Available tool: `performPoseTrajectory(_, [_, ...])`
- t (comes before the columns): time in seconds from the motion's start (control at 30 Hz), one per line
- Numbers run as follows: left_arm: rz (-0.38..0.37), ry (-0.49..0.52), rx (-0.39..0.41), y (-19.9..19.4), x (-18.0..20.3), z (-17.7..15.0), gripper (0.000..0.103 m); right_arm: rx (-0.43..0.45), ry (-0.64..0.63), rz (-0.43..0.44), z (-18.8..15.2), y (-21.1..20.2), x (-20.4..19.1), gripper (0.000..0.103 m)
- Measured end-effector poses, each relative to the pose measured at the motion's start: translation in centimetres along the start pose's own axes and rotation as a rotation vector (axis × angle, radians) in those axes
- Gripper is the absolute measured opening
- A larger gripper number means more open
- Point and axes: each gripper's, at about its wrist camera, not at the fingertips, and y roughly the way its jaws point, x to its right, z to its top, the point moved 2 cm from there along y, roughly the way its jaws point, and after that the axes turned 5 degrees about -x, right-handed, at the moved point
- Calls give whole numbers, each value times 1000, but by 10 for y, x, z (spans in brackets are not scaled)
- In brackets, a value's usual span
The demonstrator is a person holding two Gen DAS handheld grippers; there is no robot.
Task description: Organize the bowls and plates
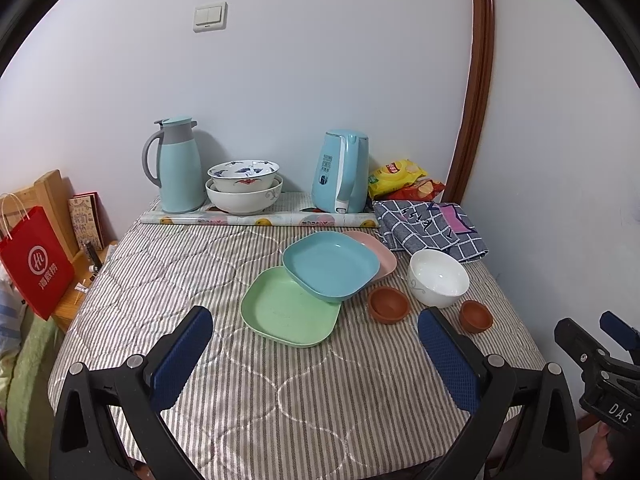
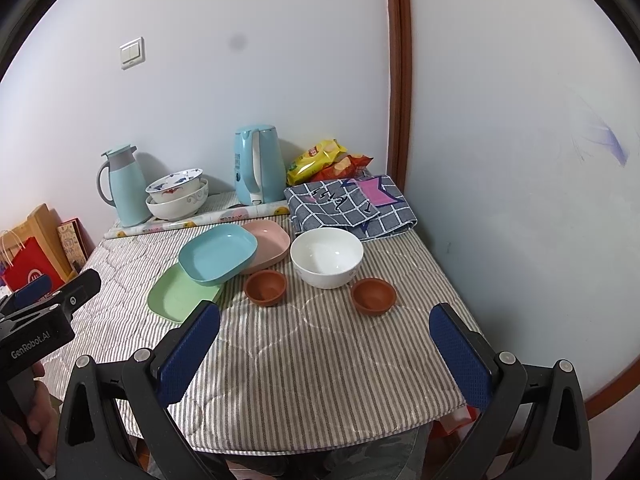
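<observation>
Kettle [image 1: 341, 171], thermos [image 1: 176, 166], snack bags [image 1: 396, 174] behind plates [image 1: 330, 266].

surface [image 2: 320, 360]: grey-and-white striped quilted cover
top plate [image 2: 218, 254]: light blue
lower plate [image 2: 176, 298]: pale green
third plate [image 2: 272, 242]: pink
large bowl [image 2: 326, 258]: white
two small bowls [image 2: 266, 288] [image 2: 373, 296]: terracotta brown
stacked bowls [image 1: 244, 188]: white, blue-and-red motifs
kettle [image 1: 340, 172]: light blue
flask [image 1: 178, 166]: light blue, grey handle
cloth [image 2: 348, 206]: navy-and-white check
tongs' pads [image 2: 460, 356]: dark blue
</observation>
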Motion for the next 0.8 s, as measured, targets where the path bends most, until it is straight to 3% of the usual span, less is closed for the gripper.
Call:
performPoseTrajectory(0.4, [3, 3, -32, 29, -4, 17, 103, 3, -1, 6, 20, 23, -8, 103])
performPoseTrajectory(0.53, [36, -25, -62, 46, -19, 21, 103, -16, 5, 57, 26, 36, -13, 103])
performPoseTrajectory(0.8, [62, -87, -125, 86, -52, 27, 103, -80, -43, 70, 29, 78, -36, 103])
